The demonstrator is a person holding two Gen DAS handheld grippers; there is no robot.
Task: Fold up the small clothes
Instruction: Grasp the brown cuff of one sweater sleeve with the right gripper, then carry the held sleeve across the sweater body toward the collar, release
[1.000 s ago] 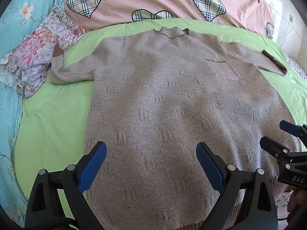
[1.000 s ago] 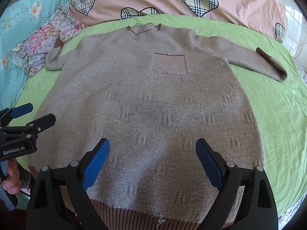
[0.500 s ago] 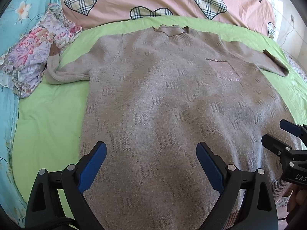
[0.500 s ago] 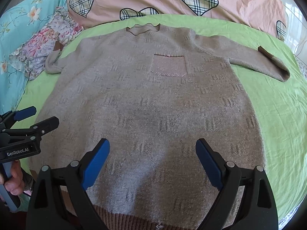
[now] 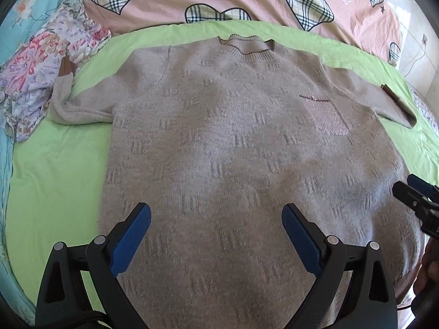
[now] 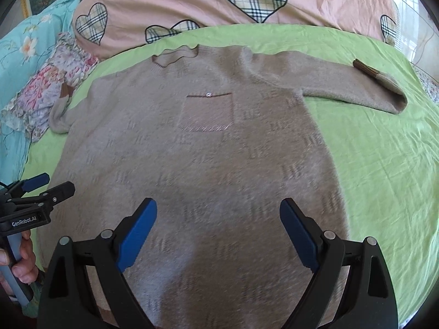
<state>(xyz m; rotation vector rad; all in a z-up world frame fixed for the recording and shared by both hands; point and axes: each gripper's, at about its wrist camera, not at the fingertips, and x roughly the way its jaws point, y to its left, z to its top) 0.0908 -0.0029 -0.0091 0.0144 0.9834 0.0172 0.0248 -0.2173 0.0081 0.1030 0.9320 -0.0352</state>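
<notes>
Sweater (image 6: pixel 203 164) under me: taupe-beige knit, darker grey-brown dash motifs all over, brown trim at neck, cuffs and hem. Chest pocket (image 6: pixel 207 112) pinkish, slightly shiny, brown top edge. Sheet (image 6: pixel 384 164) plain lime green. Duvet (image 6: pixel 192 2) dusty pink with plaid hearts outlined in black, small white stars. Floral cloth (image 5: pixel 41 63) pink, lilac, white. Bedding (image 5: pixel 35 8) turquoise, pale flowers. My left gripper (image 5: pixel 216 227) and right gripper (image 6: pixel 218 222): black frames, blue pads.
</notes>
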